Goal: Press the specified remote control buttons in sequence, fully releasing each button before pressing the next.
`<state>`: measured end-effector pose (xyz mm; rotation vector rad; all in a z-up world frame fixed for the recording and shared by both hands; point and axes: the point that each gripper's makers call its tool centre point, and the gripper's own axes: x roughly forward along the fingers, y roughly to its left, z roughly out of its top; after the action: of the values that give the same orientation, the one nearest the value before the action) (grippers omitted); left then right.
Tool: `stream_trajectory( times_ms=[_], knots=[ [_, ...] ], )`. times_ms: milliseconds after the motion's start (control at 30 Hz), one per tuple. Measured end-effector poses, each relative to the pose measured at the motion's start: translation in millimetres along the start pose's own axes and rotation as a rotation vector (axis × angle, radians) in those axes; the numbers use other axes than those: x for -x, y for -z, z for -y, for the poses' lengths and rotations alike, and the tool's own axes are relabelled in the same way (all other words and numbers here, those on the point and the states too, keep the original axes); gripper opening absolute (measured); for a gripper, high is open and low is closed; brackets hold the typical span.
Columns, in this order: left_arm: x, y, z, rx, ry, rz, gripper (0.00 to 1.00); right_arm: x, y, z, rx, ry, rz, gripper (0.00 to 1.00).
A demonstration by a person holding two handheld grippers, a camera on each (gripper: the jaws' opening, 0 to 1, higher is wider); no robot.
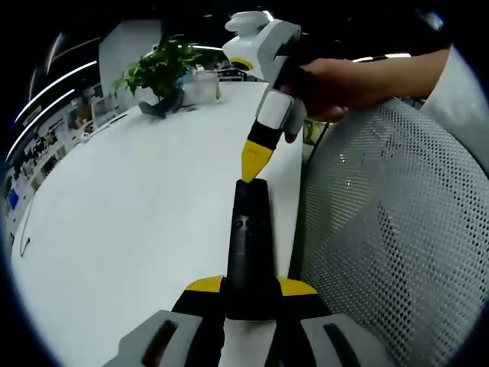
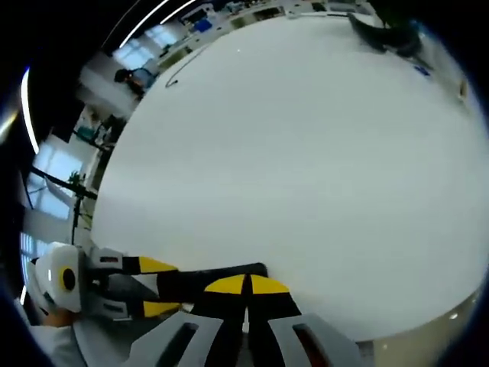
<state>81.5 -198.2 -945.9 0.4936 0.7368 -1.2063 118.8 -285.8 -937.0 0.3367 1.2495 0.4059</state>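
Black remote [image 1: 250,252] clamped in our left gripper [image 1: 250,294] may skid if our closed right gripper [image 1: 252,160] pokes off-centre.

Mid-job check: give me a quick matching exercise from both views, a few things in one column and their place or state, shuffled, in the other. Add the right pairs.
Things:
1. remote control
2. right gripper
3. potted plant
4. mesh chair back

Place or state:
A. at the far end of the white table
B. clamped between the left gripper's jaws
C. beside the table edge, on the view's right
D. shut, yellow tip at the remote's far end

Pairs: 1-B, 2-D, 3-A, 4-C
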Motion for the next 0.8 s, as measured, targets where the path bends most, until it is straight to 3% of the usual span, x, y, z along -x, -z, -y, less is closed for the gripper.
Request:
stream_trajectory(
  times_ms=[433,800],
  knots=[
    [0.3,0.4,1.0,-0.004,-0.010,0.005,0.24,1.0,1.8,0.8,-0.052,-0.021,0.006,0.00],
    [-0.6,-0.5,0.8,-0.003,-0.011,0.008,0.24,0.2,2.1,-0.4,0.001,-0.008,0.015,0.00]
  ],
)
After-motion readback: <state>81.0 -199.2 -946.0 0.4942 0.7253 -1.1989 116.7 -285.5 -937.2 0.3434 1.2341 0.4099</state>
